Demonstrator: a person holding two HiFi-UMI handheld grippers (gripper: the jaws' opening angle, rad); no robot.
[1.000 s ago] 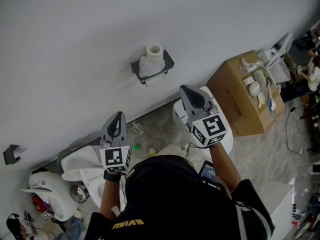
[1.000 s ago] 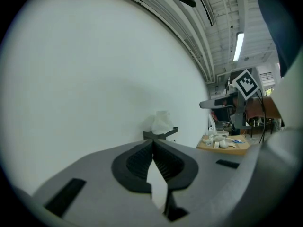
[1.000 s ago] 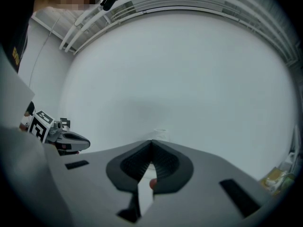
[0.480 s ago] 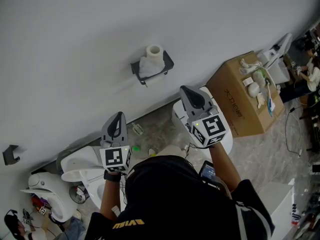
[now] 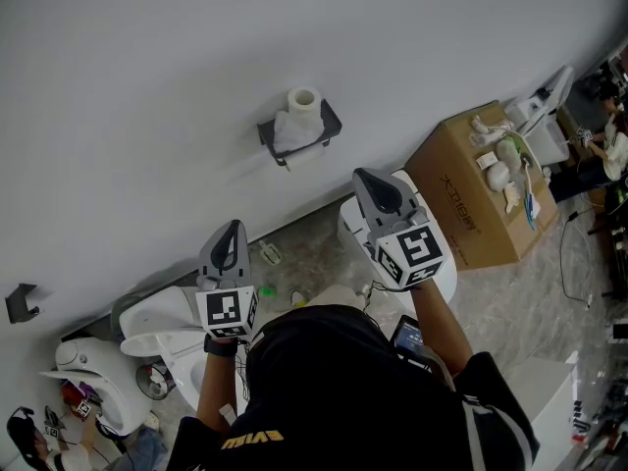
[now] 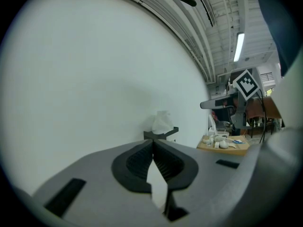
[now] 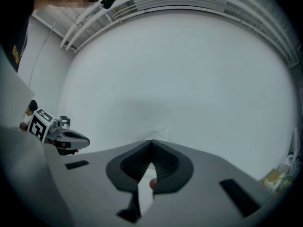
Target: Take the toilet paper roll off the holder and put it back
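Observation:
A white toilet paper roll [image 5: 297,112] stands on a black wall-mounted holder [image 5: 329,121], with loose paper hanging over its front. In the left gripper view the paper roll [image 6: 162,122] and the black holder [image 6: 161,133] show just past the jaw tips. The right gripper view shows the roll [image 7: 160,133] faintly above its jaws. My left gripper [image 5: 229,240] is low and left of the holder, shut and empty. Well apart from the roll, my right gripper [image 5: 374,186] hangs below and right of the holder, shut with nothing held.
A cardboard box [image 5: 474,196] with small items on top stands at the right against the white wall [image 5: 147,67]. White toilets [image 5: 162,327] sit on the floor at the lower left. A small black bracket [image 5: 20,302] is on the wall at far left.

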